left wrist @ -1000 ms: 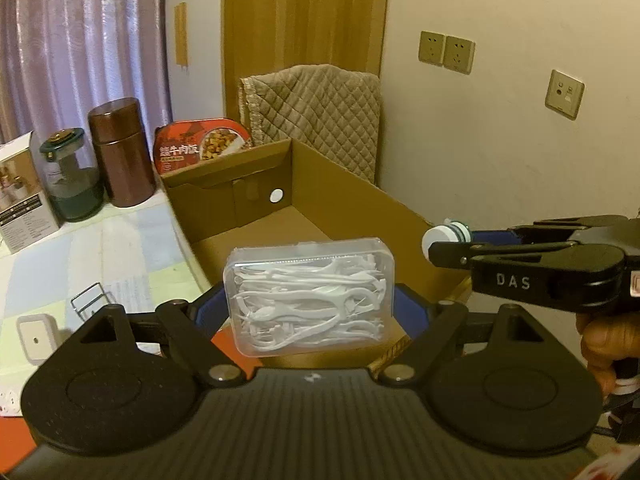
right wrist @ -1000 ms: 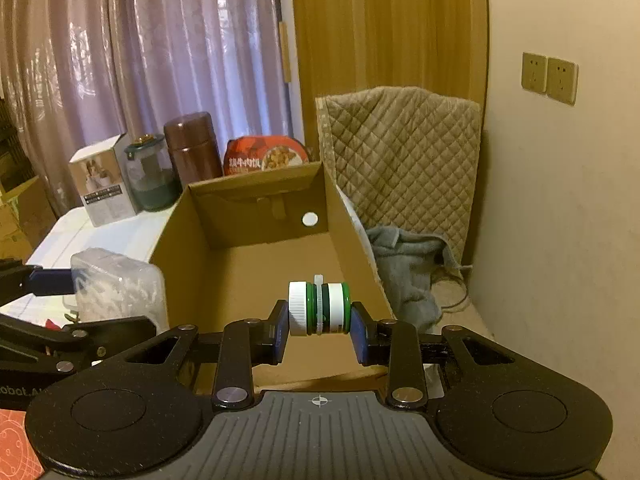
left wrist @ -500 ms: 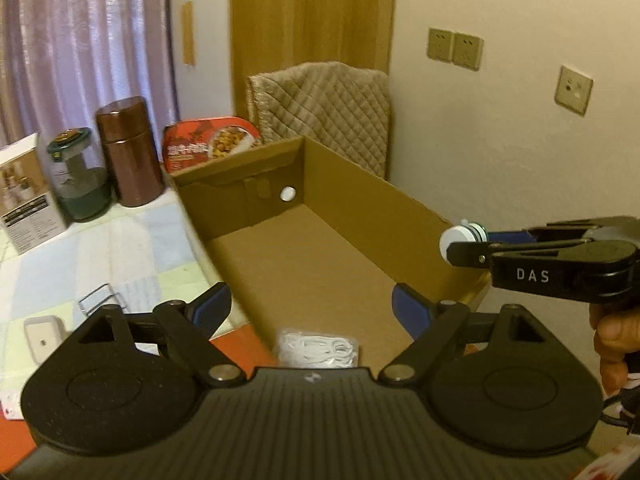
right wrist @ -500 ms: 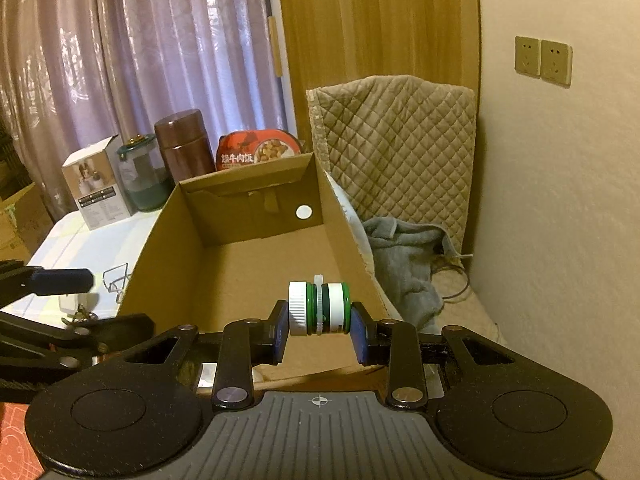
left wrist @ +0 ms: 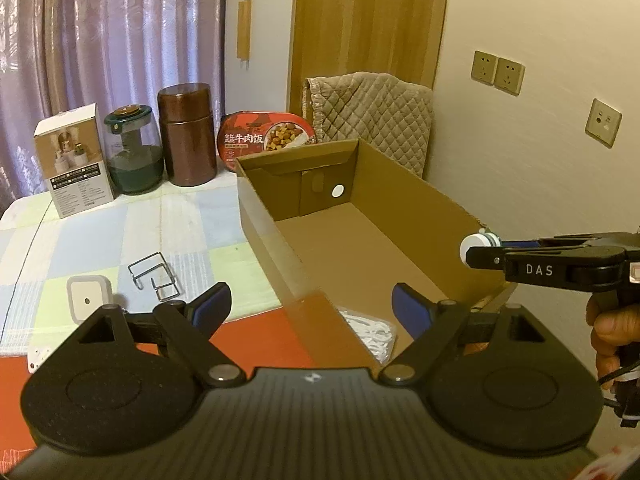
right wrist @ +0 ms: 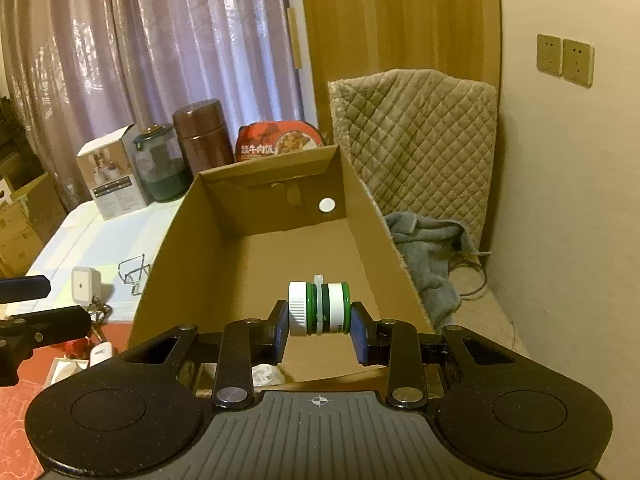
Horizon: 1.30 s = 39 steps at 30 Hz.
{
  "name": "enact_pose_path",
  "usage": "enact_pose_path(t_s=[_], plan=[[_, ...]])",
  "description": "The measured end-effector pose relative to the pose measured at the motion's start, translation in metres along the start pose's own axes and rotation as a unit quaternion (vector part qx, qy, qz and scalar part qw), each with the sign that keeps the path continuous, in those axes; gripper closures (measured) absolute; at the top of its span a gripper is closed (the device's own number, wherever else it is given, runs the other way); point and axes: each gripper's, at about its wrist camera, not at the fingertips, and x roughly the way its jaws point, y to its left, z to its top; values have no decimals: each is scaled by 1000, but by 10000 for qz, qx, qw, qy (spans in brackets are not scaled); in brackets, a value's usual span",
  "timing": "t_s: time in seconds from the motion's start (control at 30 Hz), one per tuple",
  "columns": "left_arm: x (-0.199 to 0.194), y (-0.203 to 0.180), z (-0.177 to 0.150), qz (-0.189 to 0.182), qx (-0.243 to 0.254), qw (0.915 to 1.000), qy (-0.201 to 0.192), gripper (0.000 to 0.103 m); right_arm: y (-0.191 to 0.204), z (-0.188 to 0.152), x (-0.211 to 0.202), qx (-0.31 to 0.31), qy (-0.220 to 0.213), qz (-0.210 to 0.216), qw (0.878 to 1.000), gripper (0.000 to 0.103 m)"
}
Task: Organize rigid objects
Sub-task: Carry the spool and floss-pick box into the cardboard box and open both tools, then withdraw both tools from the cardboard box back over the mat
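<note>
Floss picks (left wrist: 370,330) lie inside the cardboard box (left wrist: 404,248), left hand-held gripper (left wrist: 310,306) spread apart above; right hand-held gripper (right wrist: 319,322) clamps a green-and-white bottle (right wrist: 319,309) over the box, likely next to lower and release.

"DAS" marks the right gripper (left wrist: 480,249); "牛肉饭" the meal tray (left wrist: 267,139).

**Things at the back and side**

At the far edge of the checked tablecloth (left wrist: 120,232) stand a white carton (left wrist: 74,164), a glass jar (left wrist: 134,152) and a brown canister (left wrist: 186,134) in a row. A red meal tray (left wrist: 266,138) leans beside them. A quilted cover (right wrist: 416,144) and a grey cloth (right wrist: 430,248) lie near the wall, under the sockets (right wrist: 564,58).
</note>
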Motion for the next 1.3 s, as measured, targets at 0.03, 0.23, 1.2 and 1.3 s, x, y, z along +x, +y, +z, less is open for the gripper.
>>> enact_pose_path(t_s=[0.03,0.23,1.2,1.3], plan=[[-1,1,0,7,-13,10000,1,18,1,0,1,-3,7,16,10000,74],[-12,10,-9,118,-116,9999,-51,18,-2,-2,0,274,-100,207,9994,42],[-164,81,-93,1158,-285,9929,-29,18,140,-98,-113,-44,35,1058,9944,42],[-176,94,-102,1337,-349,9904,1,18,147,-105,-117,-88,60,1102,9939,42]])
